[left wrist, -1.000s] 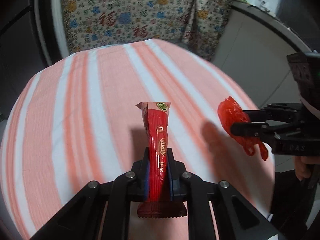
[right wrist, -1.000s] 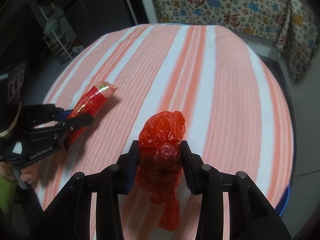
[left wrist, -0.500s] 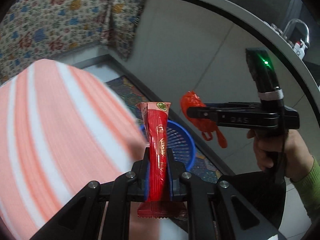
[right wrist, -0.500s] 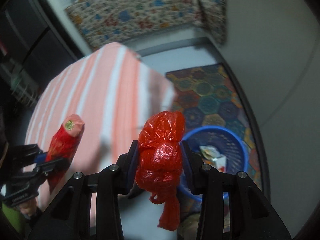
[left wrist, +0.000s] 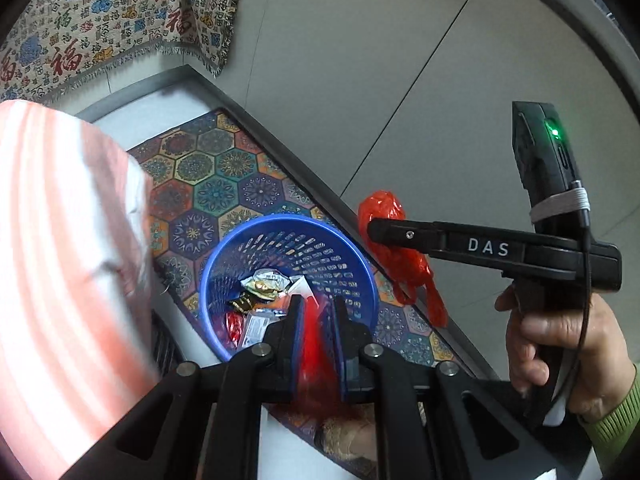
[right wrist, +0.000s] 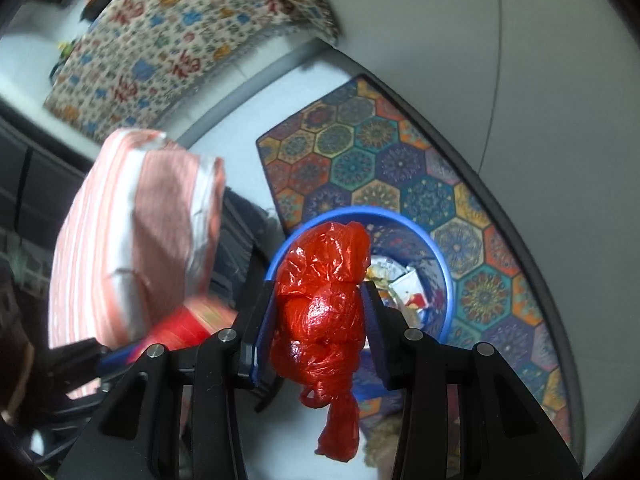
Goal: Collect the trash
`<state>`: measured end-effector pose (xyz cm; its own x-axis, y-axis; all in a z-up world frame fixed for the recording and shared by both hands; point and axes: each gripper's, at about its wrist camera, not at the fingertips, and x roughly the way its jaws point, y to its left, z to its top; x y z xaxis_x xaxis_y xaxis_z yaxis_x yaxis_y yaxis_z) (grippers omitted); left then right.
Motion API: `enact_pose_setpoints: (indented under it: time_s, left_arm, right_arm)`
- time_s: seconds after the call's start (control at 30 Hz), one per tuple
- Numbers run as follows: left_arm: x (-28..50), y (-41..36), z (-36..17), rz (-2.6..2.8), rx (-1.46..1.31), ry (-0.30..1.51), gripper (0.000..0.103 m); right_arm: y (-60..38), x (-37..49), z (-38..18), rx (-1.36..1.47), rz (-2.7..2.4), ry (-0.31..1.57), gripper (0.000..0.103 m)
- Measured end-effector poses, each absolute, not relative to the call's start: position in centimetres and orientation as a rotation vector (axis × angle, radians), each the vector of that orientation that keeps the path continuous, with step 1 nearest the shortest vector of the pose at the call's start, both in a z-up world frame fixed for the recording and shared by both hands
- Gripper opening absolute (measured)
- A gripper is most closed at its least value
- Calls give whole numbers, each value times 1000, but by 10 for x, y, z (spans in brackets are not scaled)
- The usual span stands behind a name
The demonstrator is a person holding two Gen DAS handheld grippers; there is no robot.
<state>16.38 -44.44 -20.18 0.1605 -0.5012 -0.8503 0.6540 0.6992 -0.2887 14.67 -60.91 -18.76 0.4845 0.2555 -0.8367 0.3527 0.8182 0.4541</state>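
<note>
Left gripper point(left wrist: 316, 312) clamped on red snack wrapper point(left wrist: 314, 356), now blurred, off the striped table and above the blue basket point(left wrist: 362, 264). Right gripper point(right wrist: 318, 300), jaws just easing apart, red plastic bag point(right wrist: 320, 308) between them over the basket. Inside: crumpled wrappers point(left wrist: 264, 284). "DAS" on right gripper.

Both my wrist cameras look steeply down from close above the blue basket point(left wrist: 362, 258) point(right wrist: 447, 276), sharing its patterned mat point(left wrist: 224, 184) point(right wrist: 360, 152).
</note>
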Motion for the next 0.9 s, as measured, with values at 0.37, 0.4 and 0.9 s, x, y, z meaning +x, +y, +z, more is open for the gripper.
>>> enact_pose_setpoints:
  time_s: [0.37,0.4,0.9]
  left_arm:
    - [154,-445,-193,-769,186,1018,60]
    - [146,-440,-185,-752,199,977,64]
    - [43,-391,-104,-631,294,742,91]
  right_arm:
    - [-630,138,-204,730,-113,1068,102]
    - [-627,133,-196,692,-133,1060,102]
    - [-549,8,-54,271,-241,695,103]
